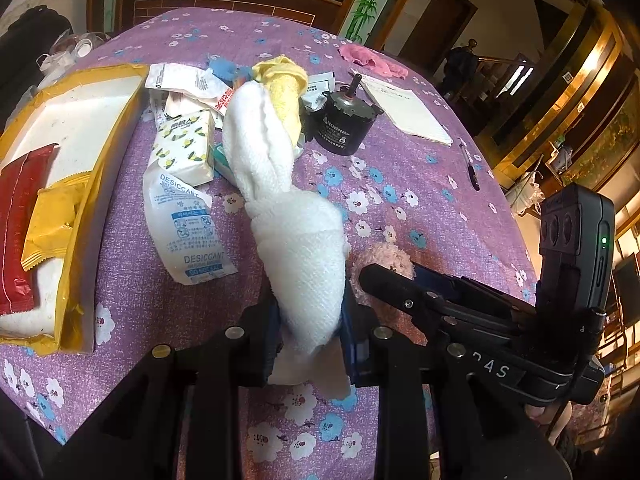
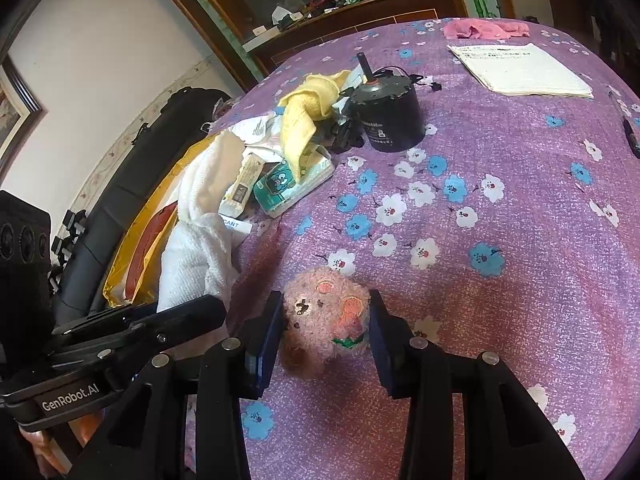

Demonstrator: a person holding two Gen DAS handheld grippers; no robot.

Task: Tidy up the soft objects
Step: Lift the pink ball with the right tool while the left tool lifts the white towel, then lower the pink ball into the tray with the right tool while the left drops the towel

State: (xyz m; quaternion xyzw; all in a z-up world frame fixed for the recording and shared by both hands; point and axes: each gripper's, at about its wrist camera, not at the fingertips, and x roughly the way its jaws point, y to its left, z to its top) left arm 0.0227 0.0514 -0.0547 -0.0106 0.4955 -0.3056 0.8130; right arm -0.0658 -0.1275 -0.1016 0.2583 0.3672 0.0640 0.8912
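My left gripper (image 1: 310, 316) is shut on a white towel (image 1: 280, 200) that stretches away from the jaws across the table, its far end touching a yellow cloth (image 1: 282, 80). My right gripper (image 2: 325, 320) is shut on a pink plush toy (image 2: 326, 314) that rests on the purple floral tablecloth (image 2: 500, 200). The plush (image 1: 384, 258) also shows in the left wrist view beside the right gripper. The towel (image 2: 196, 240) and yellow cloth (image 2: 308, 108) also show in the right wrist view. A pink cloth (image 2: 484, 28) lies at the far edge.
A black cylindrical motor (image 1: 342, 124) stands past the yellow cloth. Desiccant packets (image 1: 188, 228), tissue packs (image 1: 186, 148) and a yellow-rimmed tray with snack packets (image 1: 60, 168) lie left. A white notepad (image 2: 520, 68) and a pen (image 1: 470, 166) lie right.
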